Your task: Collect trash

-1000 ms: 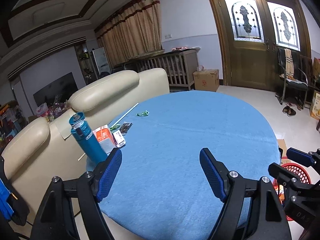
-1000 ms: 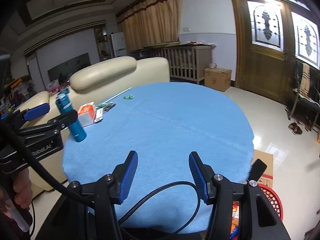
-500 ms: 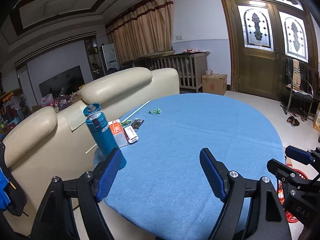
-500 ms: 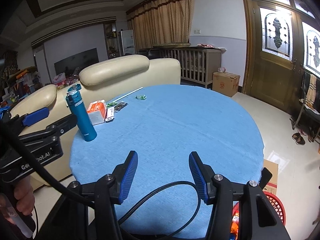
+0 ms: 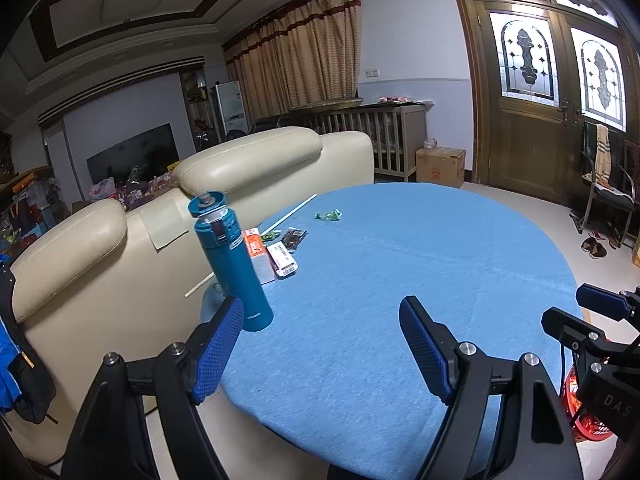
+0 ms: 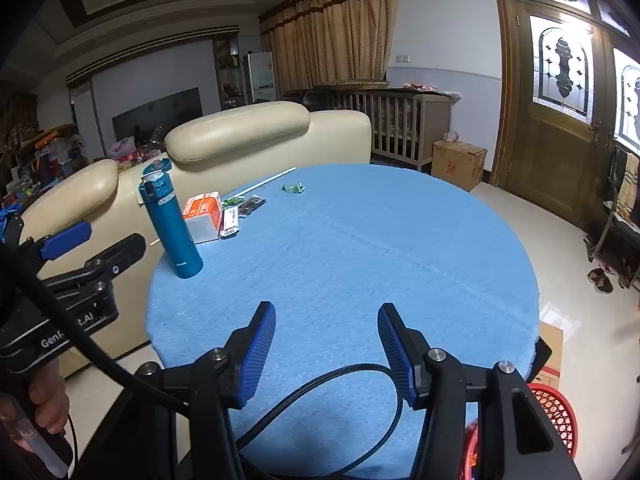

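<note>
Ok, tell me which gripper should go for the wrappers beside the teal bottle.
Probably the left gripper. It is open and empty, on the same side of the blue table as the teal bottle and the wrappers behind it. The right gripper, also empty, faces the table's bare middle, nearer the red basket.

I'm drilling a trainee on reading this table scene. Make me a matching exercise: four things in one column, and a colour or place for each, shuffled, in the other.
Things:
1. flask
2. crumpled wrapper
3. basket
4. cardboard box

Descriptions:
A. red mesh, on the floor beside the table
B. teal, upright on the blue cloth
C. brown, on the floor by the wooden door
D. green, lying far across the table

Pairs: 1-B, 2-D, 3-A, 4-C
</note>
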